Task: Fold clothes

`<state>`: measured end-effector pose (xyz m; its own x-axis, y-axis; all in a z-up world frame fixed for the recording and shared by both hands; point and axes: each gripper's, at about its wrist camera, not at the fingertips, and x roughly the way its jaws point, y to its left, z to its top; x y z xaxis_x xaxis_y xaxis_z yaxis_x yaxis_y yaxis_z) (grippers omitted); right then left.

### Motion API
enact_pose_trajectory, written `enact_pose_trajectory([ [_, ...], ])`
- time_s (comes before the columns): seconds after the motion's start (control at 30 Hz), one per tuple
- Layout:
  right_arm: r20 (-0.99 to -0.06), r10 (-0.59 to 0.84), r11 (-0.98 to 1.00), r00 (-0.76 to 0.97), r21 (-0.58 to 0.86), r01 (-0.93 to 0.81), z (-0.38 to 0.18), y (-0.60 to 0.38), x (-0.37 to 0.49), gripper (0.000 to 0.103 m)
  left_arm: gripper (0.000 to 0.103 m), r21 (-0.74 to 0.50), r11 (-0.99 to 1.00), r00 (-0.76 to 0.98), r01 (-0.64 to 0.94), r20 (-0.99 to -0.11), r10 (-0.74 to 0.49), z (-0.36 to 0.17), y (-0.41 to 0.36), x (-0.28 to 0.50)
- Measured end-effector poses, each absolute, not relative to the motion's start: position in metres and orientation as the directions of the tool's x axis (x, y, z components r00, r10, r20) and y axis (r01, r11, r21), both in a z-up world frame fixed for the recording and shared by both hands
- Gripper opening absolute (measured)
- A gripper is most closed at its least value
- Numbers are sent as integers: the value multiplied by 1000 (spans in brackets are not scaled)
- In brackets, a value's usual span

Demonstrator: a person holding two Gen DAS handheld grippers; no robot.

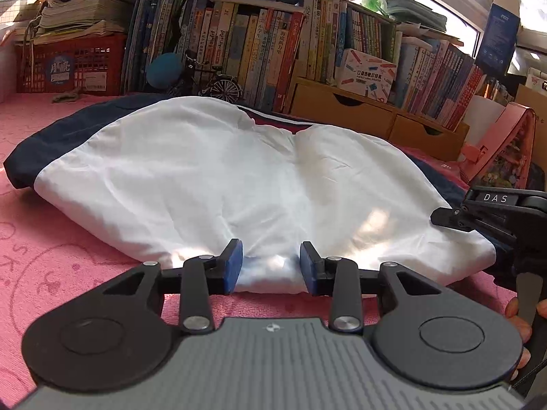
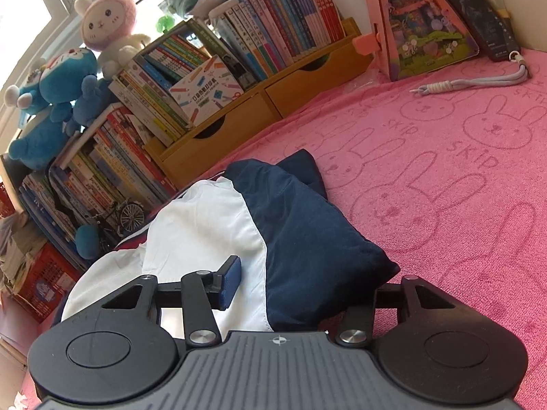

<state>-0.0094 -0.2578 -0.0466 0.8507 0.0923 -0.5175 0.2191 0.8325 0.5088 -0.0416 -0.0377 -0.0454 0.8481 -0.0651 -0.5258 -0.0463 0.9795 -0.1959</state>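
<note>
While its blue pads stand apart around a bunched white hem, the left hand-held gripper (image 1: 271, 264) sits at the near edge of the white-and-navy garment (image 1: 212, 177), which lies spread on the pink rabbit-print cover (image 2: 444, 171). The right hand-held gripper (image 2: 307, 294) straddles the navy side, jaws wide apart. Behind stand packed books (image 1: 266, 44).

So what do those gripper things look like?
Each gripper is black, with two round discs, jointed link bars with silver bolts and a ribbed grey body bearing a small round mark. The left gripper has two blue pads. The left camera also catches the right gripper from the side, marked "DAS" in white letters.
</note>
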Motion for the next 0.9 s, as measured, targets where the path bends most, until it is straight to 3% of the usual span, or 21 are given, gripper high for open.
enact_pose_trajectory([
  [0.1, -496, 25, 908, 868, 375, 188, -31, -243, -11, 31, 36, -204, 978, 848, -37, -524, -77, -46, -37, -42],
  [0.27, -387, -27, 991, 922, 110, 75, 6, -200, -15, 26, 36, -230, 973, 849, -24, -518, -102, -46, -32, -42],
  [0.4, -369, 218, 976, 903, 80, -202, 45, -153, -1, 18, 38, -246, 969, 849, -11, -514, -121, -47, -30, -42],
  [0.53, -361, 457, 880, 813, 53, -472, 83, -106, 14, 16, 38, -283, 959, 851, 3, -503, -151, -47, -24, -43],
  [0.7, -566, 638, 627, 522, -12, -779, 80, -17, 32, 16, 37, -339, 941, 853, 11, -488, -186, -49, -14, -44],
  [0.8, -670, 612, 499, 420, -85, -862, 63, 21, 25, 21, 37, -366, 930, 854, 16, -479, -204, -50, -10, -45],
  [0.87, -651, 634, 478, 417, -94, -873, 67, 21, 17, 31, 37, -417, 909, 854, 23, -464, -234, -52, -2, -46],
  [0.9, -637, 647, 470, 418, -98, -877, 70, 20, 13, 44, 37, -457, 889, 854, 27, -451, -258, -53, 4, -46],
])
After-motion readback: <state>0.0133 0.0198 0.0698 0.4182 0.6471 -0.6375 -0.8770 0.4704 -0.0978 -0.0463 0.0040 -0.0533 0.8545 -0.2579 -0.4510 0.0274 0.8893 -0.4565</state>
